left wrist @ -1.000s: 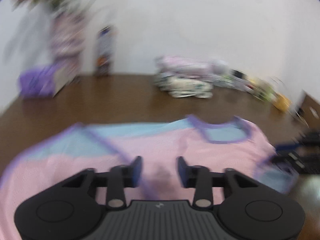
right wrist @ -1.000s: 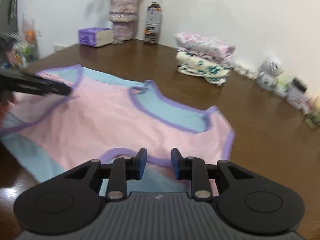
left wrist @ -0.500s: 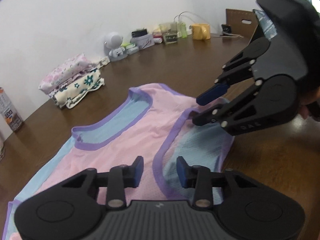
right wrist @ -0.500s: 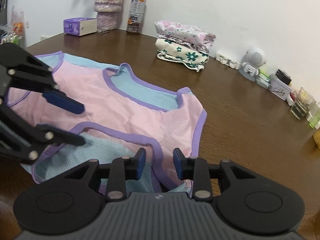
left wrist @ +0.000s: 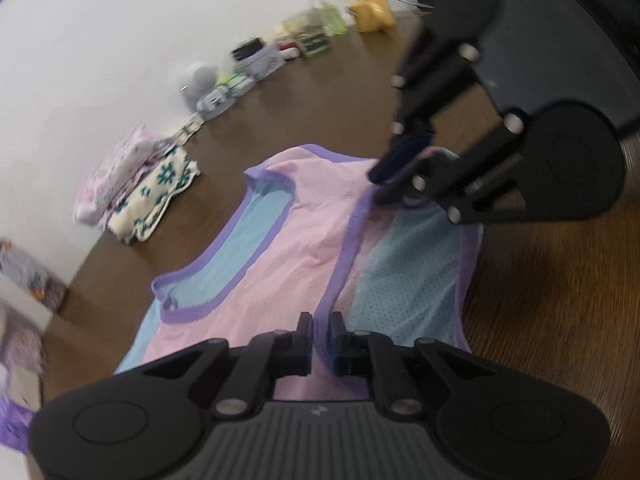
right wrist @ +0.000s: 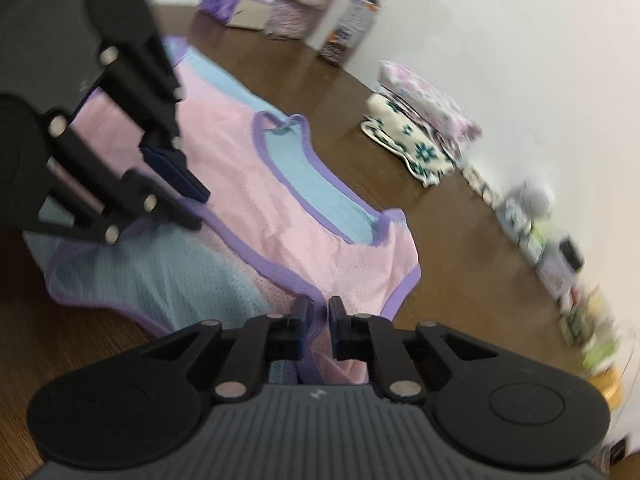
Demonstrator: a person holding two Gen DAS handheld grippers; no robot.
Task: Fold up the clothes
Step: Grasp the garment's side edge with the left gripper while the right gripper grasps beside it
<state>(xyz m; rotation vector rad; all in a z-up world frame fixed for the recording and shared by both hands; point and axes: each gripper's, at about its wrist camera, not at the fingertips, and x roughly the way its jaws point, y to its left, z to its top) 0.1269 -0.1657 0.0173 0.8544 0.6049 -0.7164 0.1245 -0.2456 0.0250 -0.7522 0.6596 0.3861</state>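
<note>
Fabric is pinched by both grippers along the purple-trimmed armhole edge of a pink and blue sleeveless top [left wrist: 304, 240], which is spread on a brown wooden table [left wrist: 540, 280]. The left gripper [left wrist: 321, 330] is seen with its jaws drawn narrow on the purple binding at the near end of that armhole; the right gripper [right wrist: 319, 314] is likewise closed to a narrow gap on the trim at the shoulder end. The blue inner layer is exposed beside the held edge, and the neckline is laid open and flat.

As a judgement, a side fold is in hand: the armhole edge is gripped at two points, yet most of the top is still lying at full width, so no finished fold can be made out. Behind it, near the wall, a stack of folded patterned garments [right wrist: 420, 128] is seen, which suggests other pieces are already done.

As for containers, a bottle [right wrist: 352, 24] and a purple tissue box [right wrist: 224, 0] are seen at the far end; their contents cannot be told through the blur.
</note>
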